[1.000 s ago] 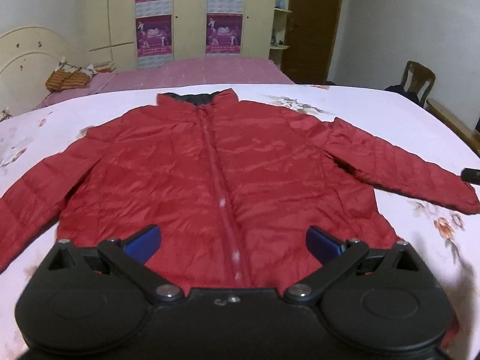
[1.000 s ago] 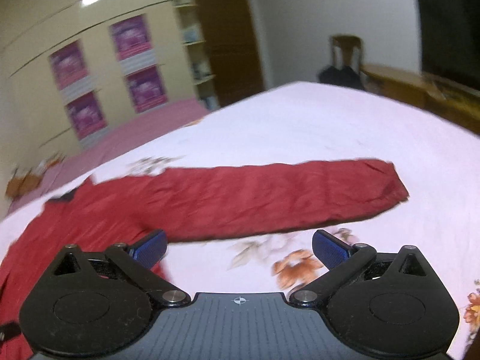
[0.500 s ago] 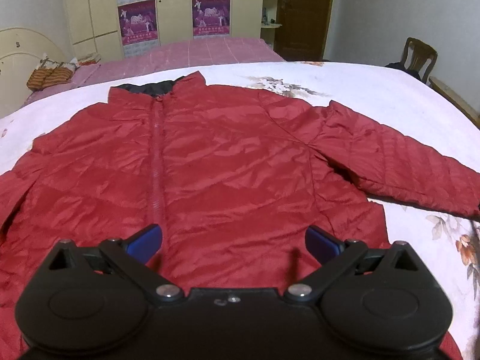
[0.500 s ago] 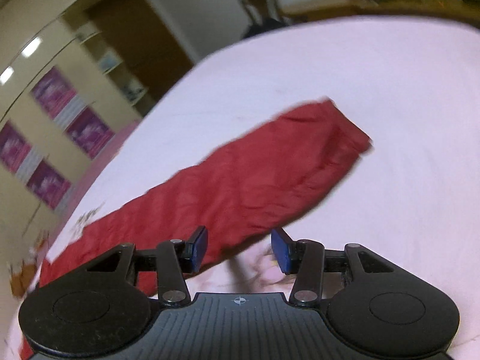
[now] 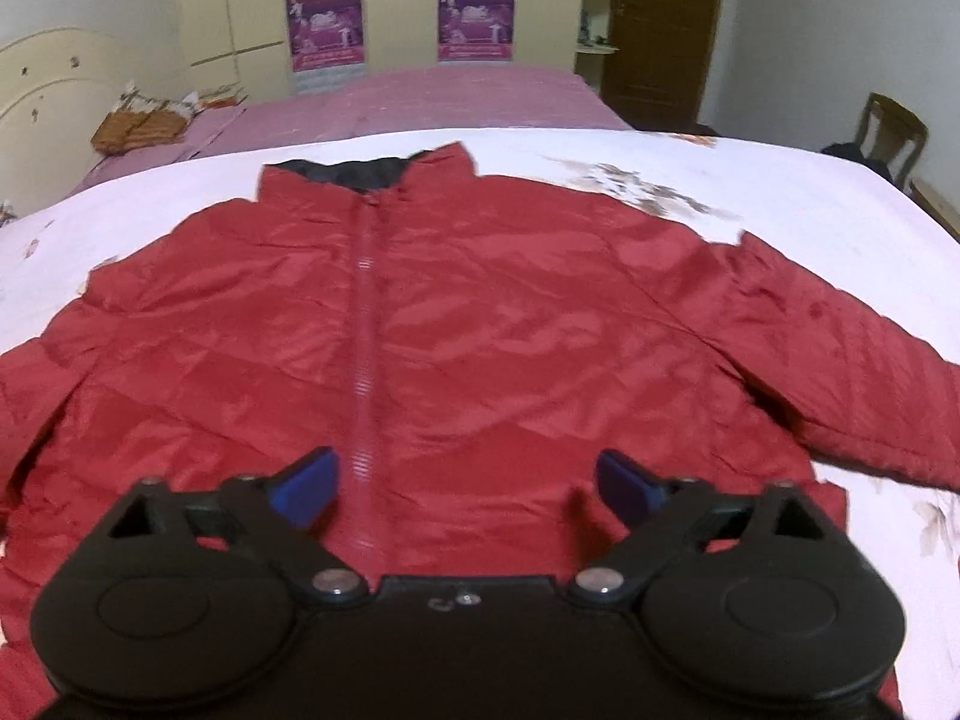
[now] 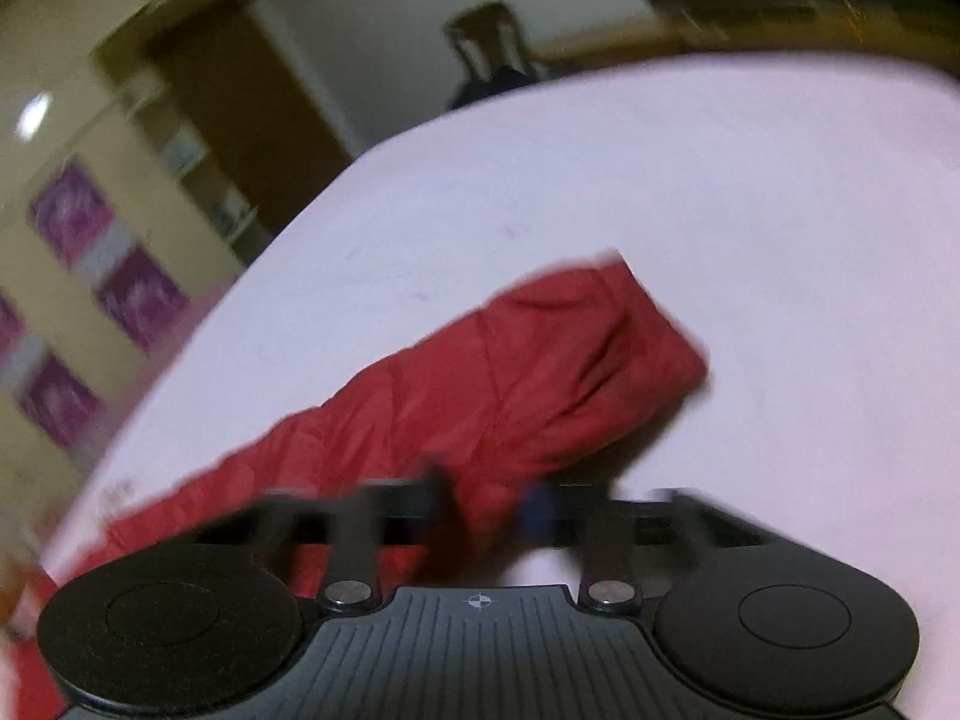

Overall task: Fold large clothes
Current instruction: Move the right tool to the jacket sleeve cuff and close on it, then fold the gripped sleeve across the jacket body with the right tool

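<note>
Jacket in red quilted fabric lies flat and front-up on the bed, spread over a pale floral sheet. Its long axis runs away from the left wrist camera: hem nearest the lens, dark-lined collar at the far end, pointing toward the wardrobe with purple posters. The zipper runs straight along that axis, closed up to the collar. Both sleeves splay outward and toward the near side.

Left claw hovers low over the hem, levelled and aimed up the jacket toward the collar; its blue fingertips stand wide apart, one just left of the zipper, the other over the right front panel, and nothing is held between them.

Right sleeve in the right wrist view lies diagonally on the sheet, cuff at the far right end, pointing toward a wooden chair. Right claw is tilted and set at the sleeve's near edge, short of the cuff. The view is motion-blurred; the fingers have drawn close with red fabric between them, but whether they actually pinch the sleeve cannot be told.
</note>
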`<state>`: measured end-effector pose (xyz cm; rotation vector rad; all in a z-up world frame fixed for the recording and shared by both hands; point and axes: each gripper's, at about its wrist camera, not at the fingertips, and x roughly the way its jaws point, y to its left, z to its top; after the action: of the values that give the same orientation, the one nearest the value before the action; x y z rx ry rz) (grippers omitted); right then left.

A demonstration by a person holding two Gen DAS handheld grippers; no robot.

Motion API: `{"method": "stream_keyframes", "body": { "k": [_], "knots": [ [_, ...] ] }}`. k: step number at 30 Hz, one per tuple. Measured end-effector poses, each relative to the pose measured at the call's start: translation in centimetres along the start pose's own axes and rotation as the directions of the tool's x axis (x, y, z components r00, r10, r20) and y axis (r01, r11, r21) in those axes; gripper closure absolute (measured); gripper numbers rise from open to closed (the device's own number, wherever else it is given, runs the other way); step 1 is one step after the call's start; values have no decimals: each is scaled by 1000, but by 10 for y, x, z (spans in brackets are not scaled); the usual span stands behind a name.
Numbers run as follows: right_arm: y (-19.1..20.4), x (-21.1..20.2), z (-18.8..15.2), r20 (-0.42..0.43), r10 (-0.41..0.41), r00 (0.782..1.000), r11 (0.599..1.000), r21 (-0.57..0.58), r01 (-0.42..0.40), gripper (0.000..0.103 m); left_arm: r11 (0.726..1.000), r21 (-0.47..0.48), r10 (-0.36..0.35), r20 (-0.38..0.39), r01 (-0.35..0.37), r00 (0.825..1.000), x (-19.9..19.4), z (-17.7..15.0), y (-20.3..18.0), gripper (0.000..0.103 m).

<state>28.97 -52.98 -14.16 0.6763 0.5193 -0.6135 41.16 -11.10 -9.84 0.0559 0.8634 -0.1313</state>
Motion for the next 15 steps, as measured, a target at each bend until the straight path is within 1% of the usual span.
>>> {"method": "stream_keyframes", "body": {
  "k": [1,2,3,6,8,11,13,15],
  "knots": [
    [11,-4,3,24,10,1000,999,-49,-9,94,1000,-13,7,3,-7,1000,-1,1,6,17],
    [23,-8,4,44,28,999,995,-100,-24,97,1000,-29,11,8,-11,1000,-3,2,14,18],
    [38,-13,6,64,56,996,987,-152,-45,98,999,-42,15,13,-14,1000,-5,3,22,18],
    [81,-25,-3,68,161,985,951,-277,-136,99,998,-64,30,15,-28,999,-11,3,42,18],
    [114,-34,-12,48,241,969,910,-357,-209,100,996,-89,33,18,-31,999,-16,2,60,18],
    [164,-47,-39,-16,337,941,836,-454,-307,100,991,-129,32,34,-28,999,-22,1,89,18],
    [195,-55,-60,-74,384,920,774,-518,-364,100,986,-162,35,41,-28,999,-24,-1,112,17],
    [223,-64,-85,-143,417,898,713,-562,-420,100,981,-192,17,30,-11,999,-25,-4,133,17]
  ]
}}
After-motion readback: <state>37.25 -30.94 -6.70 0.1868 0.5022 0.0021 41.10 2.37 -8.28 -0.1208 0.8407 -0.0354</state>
